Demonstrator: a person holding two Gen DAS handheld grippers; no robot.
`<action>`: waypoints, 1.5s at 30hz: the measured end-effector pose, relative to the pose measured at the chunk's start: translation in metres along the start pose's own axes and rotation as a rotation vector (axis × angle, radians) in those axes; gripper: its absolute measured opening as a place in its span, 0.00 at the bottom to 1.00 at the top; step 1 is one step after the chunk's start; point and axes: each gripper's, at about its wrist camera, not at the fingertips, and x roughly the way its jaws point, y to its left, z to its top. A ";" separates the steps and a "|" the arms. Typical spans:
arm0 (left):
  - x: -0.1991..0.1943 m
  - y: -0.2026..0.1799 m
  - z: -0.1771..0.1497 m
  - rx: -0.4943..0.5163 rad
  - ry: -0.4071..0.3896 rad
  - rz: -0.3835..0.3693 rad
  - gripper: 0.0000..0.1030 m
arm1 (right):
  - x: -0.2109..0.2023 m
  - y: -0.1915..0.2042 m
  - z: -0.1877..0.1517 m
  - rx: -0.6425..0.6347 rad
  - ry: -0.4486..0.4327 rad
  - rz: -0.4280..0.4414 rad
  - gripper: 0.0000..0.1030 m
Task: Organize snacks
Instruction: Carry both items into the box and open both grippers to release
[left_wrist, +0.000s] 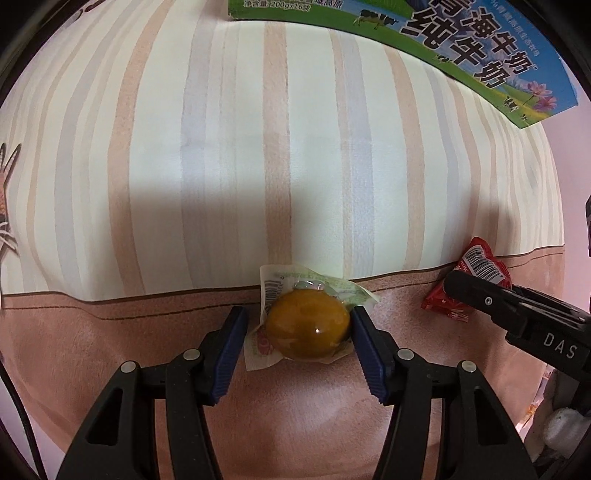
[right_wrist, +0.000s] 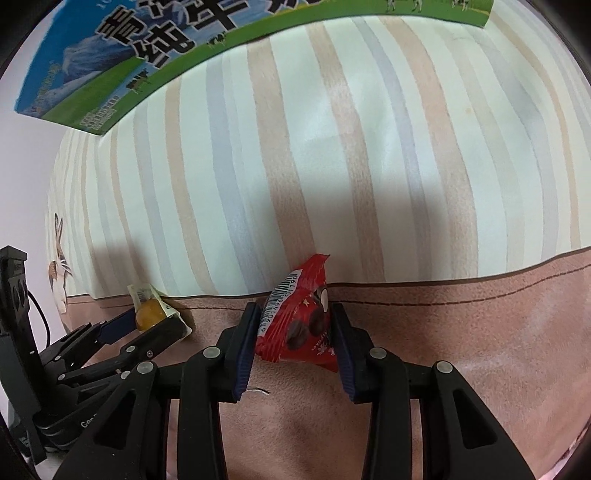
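Note:
An orange jelly cup (left_wrist: 308, 326) in a clear wrapper lies between the pads of my left gripper (left_wrist: 297, 325); the right pad touches it and the left pad stands just clear of the wrapper. It also shows in the right wrist view (right_wrist: 149, 314), with the left gripper (right_wrist: 147, 323) around it. My right gripper (right_wrist: 295, 321) is shut on a red chocolate snack packet (right_wrist: 299, 317), which also shows in the left wrist view (left_wrist: 476, 273) behind the right gripper's finger (left_wrist: 480, 291).
A striped tablecloth (left_wrist: 295, 147) with a pink border covers the table. A blue and green milk carton box (left_wrist: 461, 48) stands at the far edge, also in the right wrist view (right_wrist: 147, 55). A cat picture (right_wrist: 59, 266) is printed at the cloth's left.

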 end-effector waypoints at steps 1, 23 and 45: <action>-0.002 0.002 0.000 -0.003 0.001 -0.004 0.53 | -0.003 0.000 -0.002 -0.001 -0.005 0.002 0.39; -0.108 -0.020 0.008 0.117 -0.116 -0.156 0.53 | -0.105 -0.020 0.005 -0.022 -0.127 0.122 0.38; -0.160 -0.083 0.173 0.105 -0.215 -0.217 0.53 | -0.245 -0.020 0.143 -0.045 -0.414 0.143 0.39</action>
